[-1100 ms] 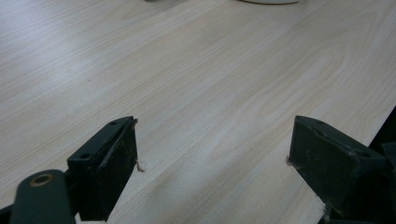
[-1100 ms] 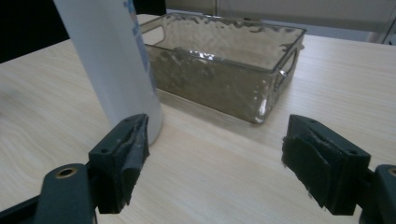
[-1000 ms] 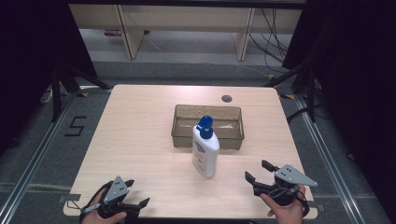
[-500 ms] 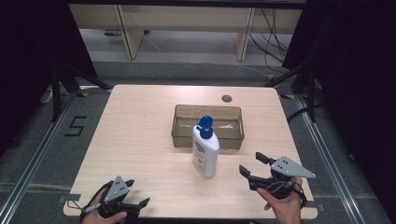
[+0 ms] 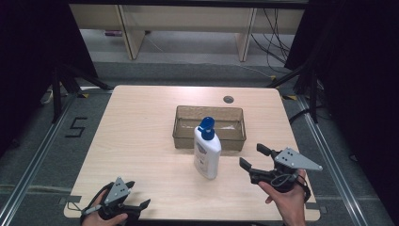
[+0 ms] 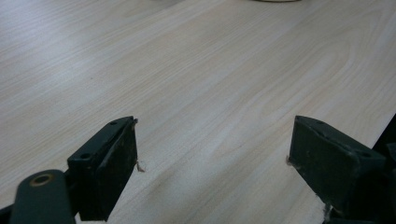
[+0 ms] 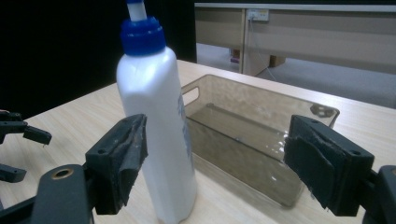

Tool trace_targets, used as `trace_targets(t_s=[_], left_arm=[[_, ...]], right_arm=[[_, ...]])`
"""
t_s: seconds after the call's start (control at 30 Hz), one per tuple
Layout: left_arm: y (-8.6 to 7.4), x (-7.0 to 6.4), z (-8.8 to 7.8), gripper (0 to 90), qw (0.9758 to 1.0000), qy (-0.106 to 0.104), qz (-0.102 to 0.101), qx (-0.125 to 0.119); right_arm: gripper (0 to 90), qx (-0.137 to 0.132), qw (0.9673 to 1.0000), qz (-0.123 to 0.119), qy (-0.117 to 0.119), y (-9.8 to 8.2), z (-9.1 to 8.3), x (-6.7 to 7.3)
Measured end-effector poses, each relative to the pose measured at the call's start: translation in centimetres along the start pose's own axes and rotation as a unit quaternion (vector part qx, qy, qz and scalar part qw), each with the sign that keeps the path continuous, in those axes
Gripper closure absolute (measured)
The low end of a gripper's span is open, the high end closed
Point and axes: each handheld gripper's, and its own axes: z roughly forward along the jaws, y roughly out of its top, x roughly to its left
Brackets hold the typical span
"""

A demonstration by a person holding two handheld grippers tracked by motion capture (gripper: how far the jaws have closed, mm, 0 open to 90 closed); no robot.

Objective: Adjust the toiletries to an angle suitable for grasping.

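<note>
A white bottle (image 5: 207, 153) with a blue cap stands upright mid-table, just in front of a clear brownish bin (image 5: 179, 123). My right gripper (image 5: 251, 156) is held above the table to the bottle's right, pointing at it, open. Its jaws have just opened a little further, with nothing between them. In the right gripper view the bottle (image 7: 154, 130) stands ahead near the left jaw of the right gripper (image 7: 217, 135), and the bin (image 7: 261, 140) lies behind. My left gripper (image 5: 139, 194) rests open at the table's front left edge. The left gripper (image 6: 215, 140) spans bare wood.
The wooden table (image 5: 141, 122) has a small round hole (image 5: 228, 99) behind the bin. A "5" mark (image 5: 75, 127) is on the floor at left. Shelving legs and cables stand beyond the far edge. The left gripper's jaws (image 7: 18, 135) show at the right gripper view's left edge.
My right gripper has lifted off the table's front right and come a little closer to the bottle. The left gripper, bottle and bin have stayed put.
</note>
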Motion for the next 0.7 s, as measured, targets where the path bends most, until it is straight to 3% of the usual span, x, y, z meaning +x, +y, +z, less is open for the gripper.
trace_targets(t_s=[0.07,0.33,0.4,0.43,0.47,0.5,0.53,0.57,0.67,0.7], left_arm=[[0.0,0.0,0.0,14.8,1.0000,0.001,0.000,0.002],[0.0,0.1,-0.2,14.8,0.9999,0.004,0.008,0.010],[0.0,0.1,-0.2,14.8,0.9999,0.003,0.008,0.010],[0.0,0.1,-0.2,14.8,0.9999,0.002,0.008,0.008],[0.0,0.0,-0.1,14.8,1.0000,0.005,-0.001,0.003],[0.0,-0.1,-0.1,14.8,1.0000,0.004,-0.004,0.000],[0.0,-0.1,-0.1,14.8,1.0000,0.004,-0.004,0.000],[0.0,0.1,-0.2,14.8,1.0000,0.005,0.002,0.006],[0.0,0.1,-0.2,14.8,1.0000,0.003,0.007,0.006],[0.0,0.0,0.0,14.8,1.0000,0.003,-0.002,-0.002]], right_arm=[[21.1,-0.004,1.0000,0.003,0.005,0.4,0.2,0.2],[22.1,0.000,0.9996,-0.021,0.019,2.0,1.3,1.1],[22.2,0.010,0.9998,-0.010,0.015,2.0,1.2,1.4],[22.2,0.000,0.9994,-0.032,0.013,2.1,1.4,1.1],[22.5,0.006,0.9996,-0.017,0.021,2.2,1.6,1.3],[22.5,0.006,0.9996,-0.017,0.021,2.2,1.6,1.3],[22.8,0.003,0.9995,-0.025,0.018,2.3,1.8,1.3],[22.9,0.009,0.9996,-0.014,0.023,2.4,1.8,1.5],[23.0,0.012,0.9996,-0.016,0.020,2.6,1.8,1.5],[23.1,0.004,0.9995,-0.023,0.022,2.8,1.9,1.5]])
